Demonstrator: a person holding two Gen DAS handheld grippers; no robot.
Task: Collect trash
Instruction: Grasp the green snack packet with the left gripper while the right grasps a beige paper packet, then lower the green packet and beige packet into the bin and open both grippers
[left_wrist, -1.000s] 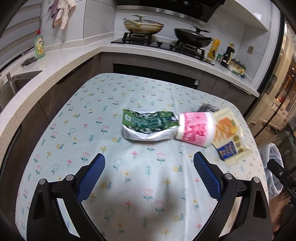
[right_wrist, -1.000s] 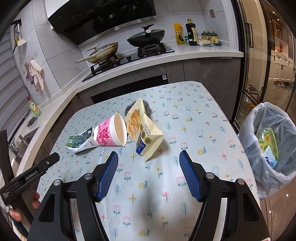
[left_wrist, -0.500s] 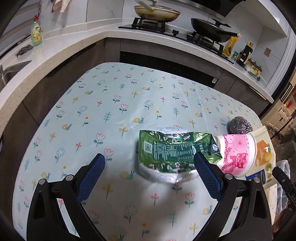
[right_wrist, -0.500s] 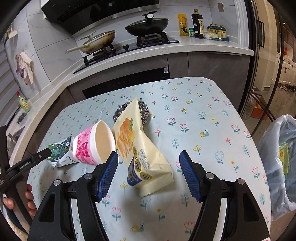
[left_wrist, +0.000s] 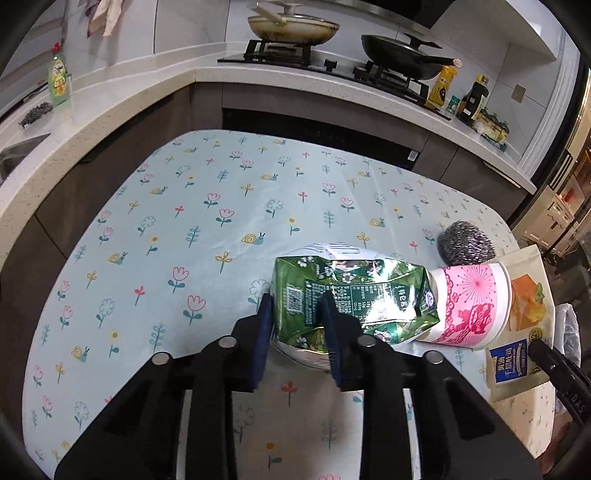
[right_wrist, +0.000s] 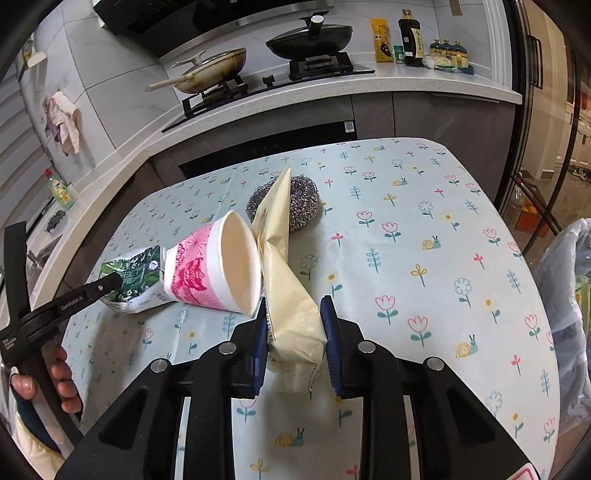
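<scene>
A crumpled green foil packet (left_wrist: 354, 295) lies on the flowered tablecloth (left_wrist: 184, 240). My left gripper (left_wrist: 295, 319) is closing on its near left end, and the blue pads press the foil from both sides. A cream snack bag (right_wrist: 291, 317) lies beside it with one end raised; my right gripper (right_wrist: 294, 325) is closing on its near end and pinches it. Between the two lies a pink-and-white paper cup (right_wrist: 210, 266) on its side, touching both. In the right wrist view the green packet (right_wrist: 129, 273) shows at the left gripper's tip.
A steel-wool scourer (right_wrist: 299, 199) sits behind the snack bag. A white trash bag (right_wrist: 565, 295) hangs open off the table's right edge. A hand (right_wrist: 62, 384) holds the left tool. A counter with a stove and pans (left_wrist: 295, 26) runs behind the table.
Both grippers moved forward and down to the trash. The left went from wide open to shut on the green packet. The right closed on the cream bag.
</scene>
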